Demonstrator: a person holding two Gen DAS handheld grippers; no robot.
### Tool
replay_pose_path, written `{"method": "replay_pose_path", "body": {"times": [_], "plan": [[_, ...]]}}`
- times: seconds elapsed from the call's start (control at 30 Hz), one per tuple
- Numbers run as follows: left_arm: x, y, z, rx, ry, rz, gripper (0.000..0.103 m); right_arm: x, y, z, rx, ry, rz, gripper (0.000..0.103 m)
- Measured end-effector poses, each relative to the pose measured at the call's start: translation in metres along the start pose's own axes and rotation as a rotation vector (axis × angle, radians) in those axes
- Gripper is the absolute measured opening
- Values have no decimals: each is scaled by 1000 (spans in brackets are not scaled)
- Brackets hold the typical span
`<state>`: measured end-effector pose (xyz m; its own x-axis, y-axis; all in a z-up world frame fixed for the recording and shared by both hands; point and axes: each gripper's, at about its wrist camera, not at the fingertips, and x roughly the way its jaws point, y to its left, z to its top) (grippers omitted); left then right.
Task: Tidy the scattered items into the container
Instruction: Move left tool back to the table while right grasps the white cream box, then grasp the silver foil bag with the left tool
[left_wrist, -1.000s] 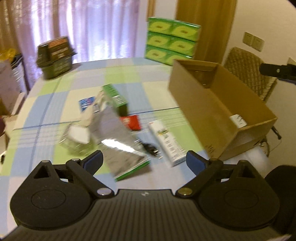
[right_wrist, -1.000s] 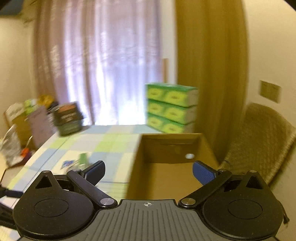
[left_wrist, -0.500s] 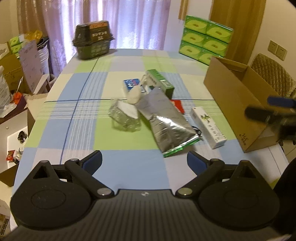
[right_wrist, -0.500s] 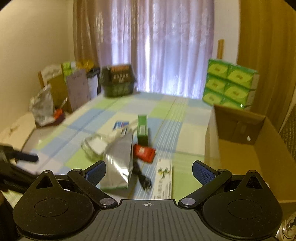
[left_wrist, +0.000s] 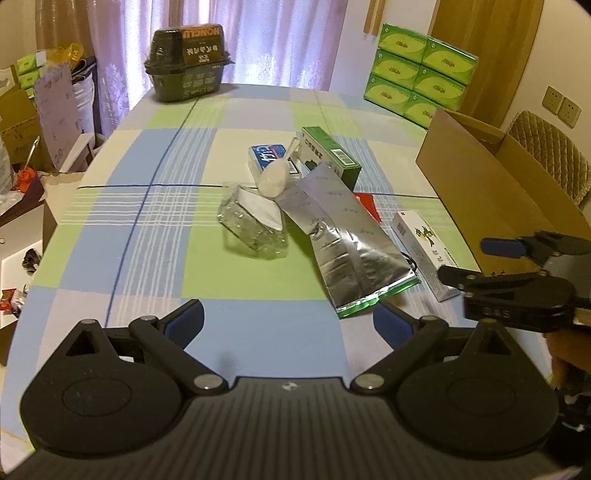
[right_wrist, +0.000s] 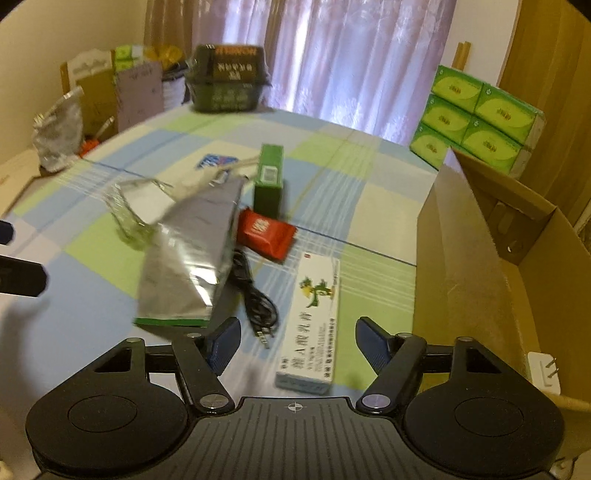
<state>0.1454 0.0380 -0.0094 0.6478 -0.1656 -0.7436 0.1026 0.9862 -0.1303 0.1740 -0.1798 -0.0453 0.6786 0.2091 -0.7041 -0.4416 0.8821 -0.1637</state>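
Scattered on the checked tablecloth are a silver foil pouch (left_wrist: 347, 236), a clear plastic container (left_wrist: 255, 225), a white scoop (left_wrist: 275, 177), a blue packet (left_wrist: 267, 155), a green box (left_wrist: 328, 155), a red packet (right_wrist: 266, 232), a black cable (right_wrist: 255, 295) and a white medicine box (right_wrist: 314, 317). The open cardboard box (left_wrist: 498, 177) stands at the right, with a white plug (right_wrist: 543, 373) inside. My left gripper (left_wrist: 288, 319) is open above the near table edge, short of the pouch. My right gripper (right_wrist: 299, 339) is open, its fingers either side of the medicine box's near end.
A dark lidded basket (left_wrist: 188, 62) sits at the table's far end. A stack of green tissue boxes (left_wrist: 421, 74) stands at the far right. A quilted chair (left_wrist: 546, 155) is behind the cardboard box. Boxes and bags crowd the floor (left_wrist: 33, 122) at the left.
The right gripper has swung from over the cardboard box down to the white medicine box. The left gripper has drawn back toward the near table edge, facing the items.
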Motion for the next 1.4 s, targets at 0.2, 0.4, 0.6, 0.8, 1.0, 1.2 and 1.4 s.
{"method": "replay_pose_path", "body": {"times": [0.2,0.4,0.6,0.8,1.0,1.2,1.4], "plan": [[16,-6,6,7,9,-20,96,32,-13,1,24,63,-11,65],[27,-8,13,-1,8,-32,96,43,-21,-1,75,115,17,42],[32,-9,14,0,12,-27,96,35,-12,-2,65,120,108,41],[33,-3,10,-8,21,-7,96,23,12,-8,-22,98,199,41],[35,-7,14,6,22,-10,96,22,24,-11,-32,87,235,41],[54,-15,31,80,28,-18,96,28,0,-7,92,98,179,41],[89,-20,56,150,113,-47,90,30,-2,-5,130,90,190,41]]}}
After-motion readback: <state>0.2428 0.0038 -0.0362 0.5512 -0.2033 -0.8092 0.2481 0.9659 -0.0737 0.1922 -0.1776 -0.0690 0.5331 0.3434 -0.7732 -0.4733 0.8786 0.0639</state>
